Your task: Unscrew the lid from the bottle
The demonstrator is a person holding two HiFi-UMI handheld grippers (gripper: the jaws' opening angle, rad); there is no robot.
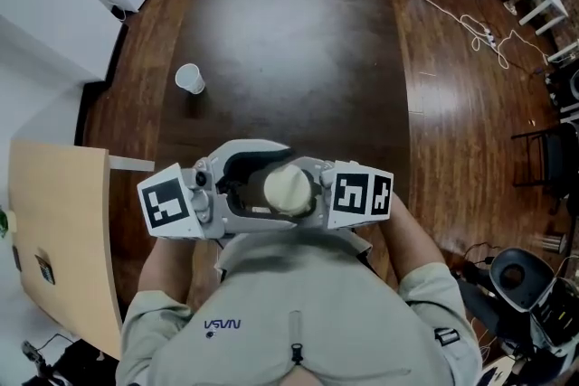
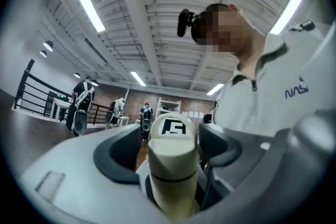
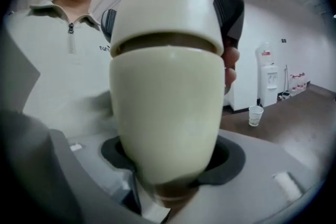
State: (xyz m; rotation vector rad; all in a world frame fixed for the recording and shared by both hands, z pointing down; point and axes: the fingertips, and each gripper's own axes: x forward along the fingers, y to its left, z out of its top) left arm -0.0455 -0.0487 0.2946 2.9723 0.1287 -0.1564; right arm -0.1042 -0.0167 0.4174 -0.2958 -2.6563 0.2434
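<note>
A cream bottle point(image 1: 288, 188) is held in front of my chest between the two grippers. In the right gripper view its body point(image 3: 168, 118) fills the frame, with the base set between my right gripper's point(image 3: 170, 165) jaws, which clamp it. The lid point(image 3: 168, 8) is on the far end, past a dark seam. One dark finger point(image 3: 229, 8) of the left gripper stands beside the lid. In the left gripper view the bottle point(image 2: 172, 165) lies along my left gripper point(image 2: 170, 152), whose dark pads point(image 2: 119, 157) stand clear of it on both sides. Both marker cubes flank the bottle in the head view.
A paper cup point(image 1: 189, 79) stands on the dark wood floor ahead. A pale wooden panel point(image 1: 63, 240) is at my left. A water dispenser point(image 3: 268, 78) stands by the white wall. Cables point(image 1: 470, 23) and chairs lie at the far right. People point(image 2: 83, 99) stand far off.
</note>
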